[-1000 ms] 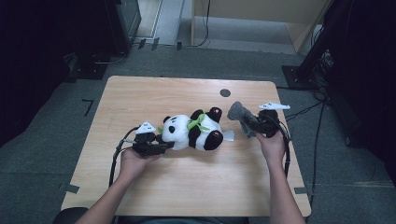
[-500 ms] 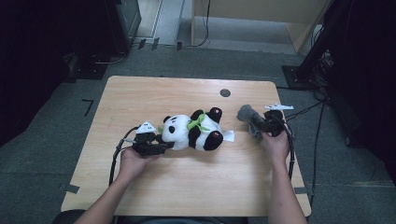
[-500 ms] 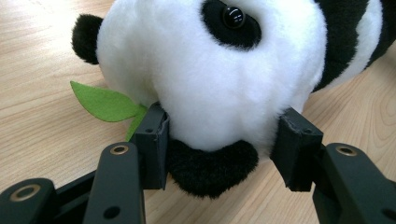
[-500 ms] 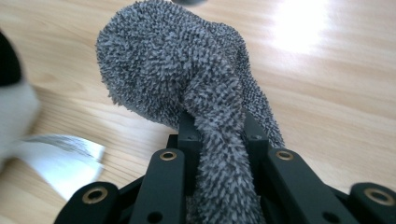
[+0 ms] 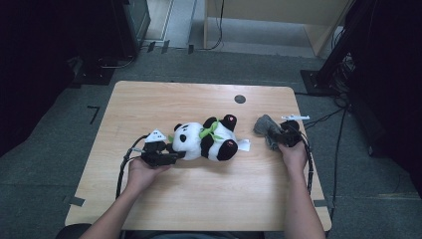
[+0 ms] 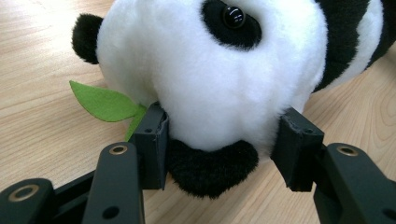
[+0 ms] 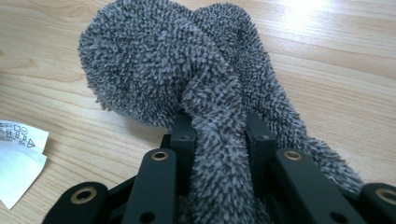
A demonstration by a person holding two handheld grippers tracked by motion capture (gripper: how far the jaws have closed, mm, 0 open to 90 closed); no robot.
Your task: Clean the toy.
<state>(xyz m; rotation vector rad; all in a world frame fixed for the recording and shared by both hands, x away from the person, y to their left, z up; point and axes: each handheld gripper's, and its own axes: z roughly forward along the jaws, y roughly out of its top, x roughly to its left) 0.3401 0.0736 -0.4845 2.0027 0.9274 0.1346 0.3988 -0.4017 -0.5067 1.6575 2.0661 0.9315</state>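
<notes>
A black-and-white plush panda [image 5: 206, 140] with a green scarf lies on its side in the middle of the wooden table [image 5: 174, 99]. My left gripper [image 5: 174, 155] is shut on its head. In the left gripper view both pads press into the white fur of the panda [image 6: 210, 70], beside a green felt leaf [image 6: 102, 100]. To the panda's right, my right gripper [image 5: 276, 135] holds a grey fuzzy cloth [image 5: 263, 125] low over the table. A strip of the cloth [image 7: 149, 60] is pinched between the jaws of the right gripper [image 7: 219, 130], which have just been opening slightly.
The panda's white care label [image 5: 244, 145] lies on the table between the panda and the cloth, and appears as the label [image 7: 18, 144] in the right gripper view. A small black round disc [image 5: 240, 98] sits near the table's far edge. Cables trail from both grippers.
My right hand has come down and a little to the right with the grey cloth, whose bulk now lies on the table. The left hand and the panda have stayed put.
</notes>
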